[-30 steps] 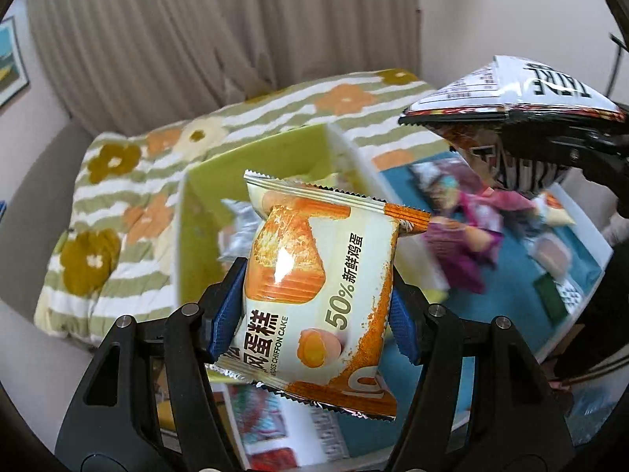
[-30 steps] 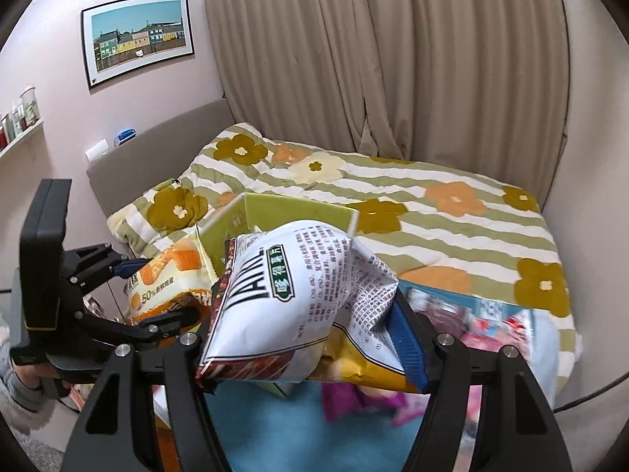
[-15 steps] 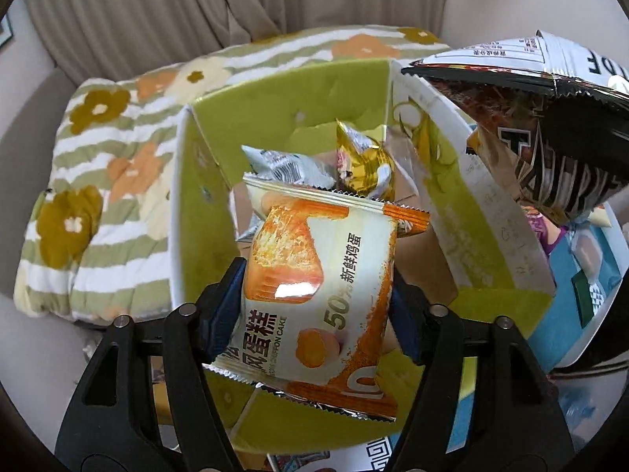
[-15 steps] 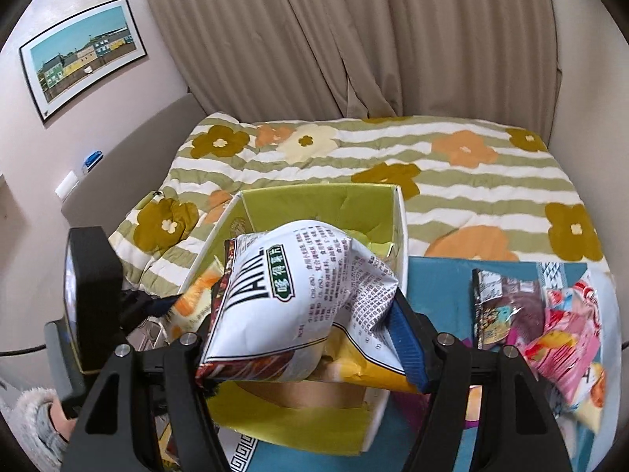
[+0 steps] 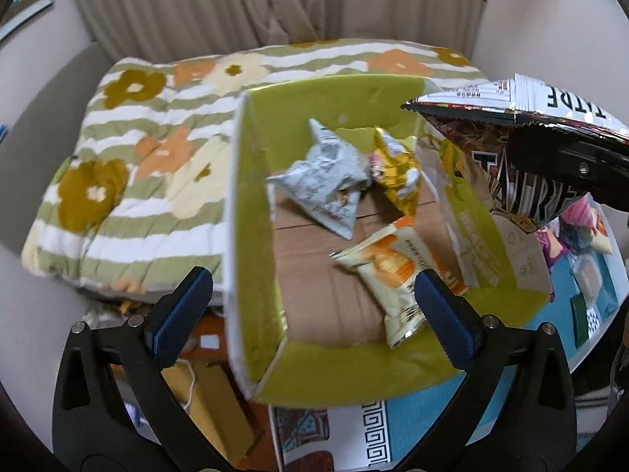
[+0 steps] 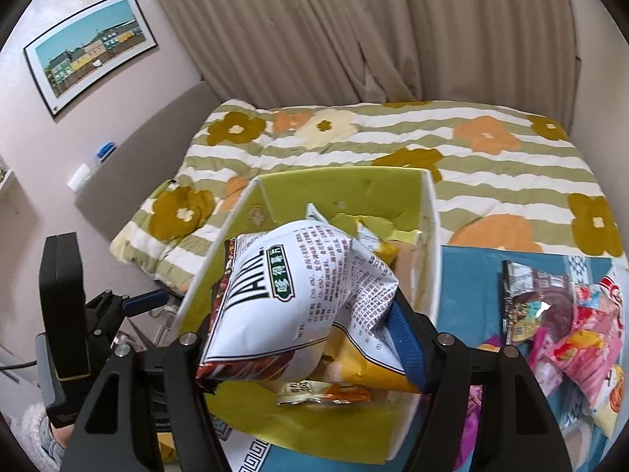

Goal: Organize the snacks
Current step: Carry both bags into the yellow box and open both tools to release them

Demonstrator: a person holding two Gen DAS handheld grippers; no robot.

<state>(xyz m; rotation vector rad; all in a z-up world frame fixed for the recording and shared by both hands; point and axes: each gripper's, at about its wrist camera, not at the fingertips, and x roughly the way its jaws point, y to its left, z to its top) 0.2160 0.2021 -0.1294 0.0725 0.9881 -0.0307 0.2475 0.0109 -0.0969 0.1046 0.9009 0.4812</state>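
A green cardboard box stands open below me. Inside lie an orange-and-white chiffon cake packet, a grey packet and a yellow packet. My left gripper is open and empty above the box's near edge. My right gripper is shut on a white-and-black chip bag held over the box; the bag also shows in the left wrist view. My left gripper shows at the left of the right wrist view.
A bed with a striped flower quilt lies behind the box. Several more snack packets lie on the blue mat to the right. A yellow box sits on the floor at lower left.
My left gripper opened and let go of the chiffon cake packet, which now lies in the box. My right gripper with the chip bag moved further over the box.
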